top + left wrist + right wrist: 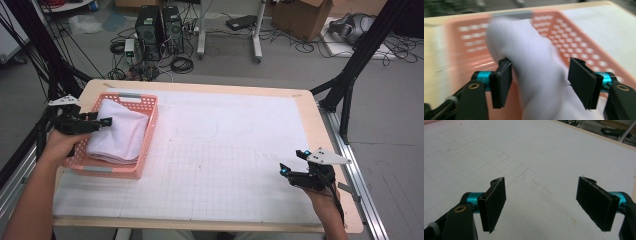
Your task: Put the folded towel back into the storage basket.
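Observation:
A white folded towel (122,132) lies in a pink plastic basket (151,131) at the table's left side. My left gripper (102,120) reaches over the basket's left rim, above the towel. In the left gripper view a bunched ridge of the towel (529,45) runs between the jaws of the left gripper (540,75). The jaws stand apart and do not pinch the cloth, and the basket (579,47) lies behind it. My right gripper (292,161) rests near the table's front right corner. The right gripper (541,192) is open with nothing between its jaws.
A white gridded mat (225,150) covers the wooden table (320,150). A metal rail (357,175) runs along the right edge. Black frame struts (360,55) stand at both back corners. Computer towers (160,30), cables and a cardboard box (300,17) sit on the floor beyond.

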Tool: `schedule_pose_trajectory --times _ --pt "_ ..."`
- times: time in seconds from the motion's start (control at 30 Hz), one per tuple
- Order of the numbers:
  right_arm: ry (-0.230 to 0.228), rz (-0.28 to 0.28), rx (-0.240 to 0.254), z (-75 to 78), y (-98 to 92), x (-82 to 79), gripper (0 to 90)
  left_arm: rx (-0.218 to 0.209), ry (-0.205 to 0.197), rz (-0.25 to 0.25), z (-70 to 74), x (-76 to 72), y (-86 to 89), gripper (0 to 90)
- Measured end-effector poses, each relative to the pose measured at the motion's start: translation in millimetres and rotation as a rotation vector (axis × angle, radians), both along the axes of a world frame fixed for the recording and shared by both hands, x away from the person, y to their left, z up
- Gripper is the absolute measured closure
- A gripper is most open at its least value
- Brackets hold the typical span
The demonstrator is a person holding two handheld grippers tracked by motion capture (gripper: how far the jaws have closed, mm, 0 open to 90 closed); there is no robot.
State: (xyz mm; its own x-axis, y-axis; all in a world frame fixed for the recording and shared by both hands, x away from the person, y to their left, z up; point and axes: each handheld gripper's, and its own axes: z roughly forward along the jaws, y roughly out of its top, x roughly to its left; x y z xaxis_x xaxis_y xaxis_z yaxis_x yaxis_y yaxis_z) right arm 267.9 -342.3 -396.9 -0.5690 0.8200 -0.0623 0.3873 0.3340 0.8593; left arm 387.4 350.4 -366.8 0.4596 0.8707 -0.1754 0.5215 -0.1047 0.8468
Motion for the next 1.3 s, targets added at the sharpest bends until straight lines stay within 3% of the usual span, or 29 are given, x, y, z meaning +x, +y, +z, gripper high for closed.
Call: schedule_pose_trajectory --times 0.13,0.2,0.27,0.33,0.37,0.43,0.47,0.5,0.57,0.6,0.67,0.9,0.93,1.0,1.07,1.1,1.17,1.23,1.27,1.3 --pt "-0.005 0.000 0.005 -0.1 0.0 -0.4 23.0 -0.018 -0.080 0.099 13.1 -9.2 6.5 33.3" --pt "-0.011 0.004 0.004 0.6 0.2 -0.6 23.0 -0.024 -0.089 0.107 15.4 -10.8 6.4 33.6" --pt "-0.012 0.005 0.005 1.0 0.7 -1.1 23.0 -0.015 -0.049 0.076 13.6 -11.3 -1.1 35.4" --pt "-0.013 0.009 0.007 1.1 1.1 -1.2 23.0 0.018 0.024 0.051 5.9 -7.6 -12.2 35.6" --pt "-0.013 0.009 0.007 1.1 1.1 -1.2 23.0 0.018 0.024 0.051 5.9 -7.6 -12.2 35.7" --pt "-0.015 0.010 0.009 1.8 2.2 -1.4 23.0 0.086 0.141 0.018 -9.2 1.8 -31.9 35.6" --pt "-0.013 0.009 0.011 2.2 2.6 -1.8 22.9 0.115 0.169 0.020 -14.2 5.1 -36.8 35.6" --pt "-0.019 0.011 0.011 2.6 2.4 -1.8 22.9 0.115 0.169 0.020 -14.2 5.1 -36.8 35.6" --pt "-0.018 0.011 0.012 3.0 1.7 -3.0 23.0 0.174 0.237 0.035 -28.0 13.7 -47.8 35.7" --pt "-0.022 0.009 0.014 3.2 0.9 -3.2 23.0 0.183 0.263 0.030 -33.2 16.2 -52.2 35.8" --pt "-0.020 0.004 0.016 2.9 -0.9 -3.7 23.0 0.189 0.274 0.012 -38.7 18.6 -57.9 35.8" --pt "-0.013 0.010 0.012 0.9 1.1 -2.8 23.0 0.150 0.259 -0.026 -47.4 24.8 -68.0 39.2" --pt "-0.013 0.014 0.010 0.3 2.2 -2.3 23.0 0.119 0.242 -0.056 -48.7 26.4 -68.2 41.4" --pt "-0.012 0.016 0.008 -0.3 2.7 -1.9 23.0 0.094 0.231 -0.078 -50.1 27.6 -69.1 43.0" --pt "-0.005 0.017 0.009 -1.2 4.2 -1.5 23.0 0.092 0.214 -0.111 -52.5 29.6 -71.0 44.8" --pt "-0.007 0.019 0.006 -1.1 4.2 -1.5 22.9 0.089 0.201 -0.113 -52.5 30.2 -72.0 45.4" --pt "-0.012 0.020 0.004 -0.7 3.9 -1.9 23.0 0.018 0.161 -0.047 -44.7 30.4 -66.9 43.9" --pt "-0.015 0.016 0.007 0.3 2.8 -2.4 23.0 0.006 0.145 -0.040 -41.6 29.5 -65.3 40.5" --pt "-0.011 0.014 0.010 0.7 2.5 -3.0 22.9 -0.035 0.078 -0.029 -32.0 24.8 -62.0 39.4" --pt "-0.016 0.014 0.010 1.1 1.9 -3.2 23.0 -0.035 0.078 -0.029 -32.0 24.8 -62.0 36.8"
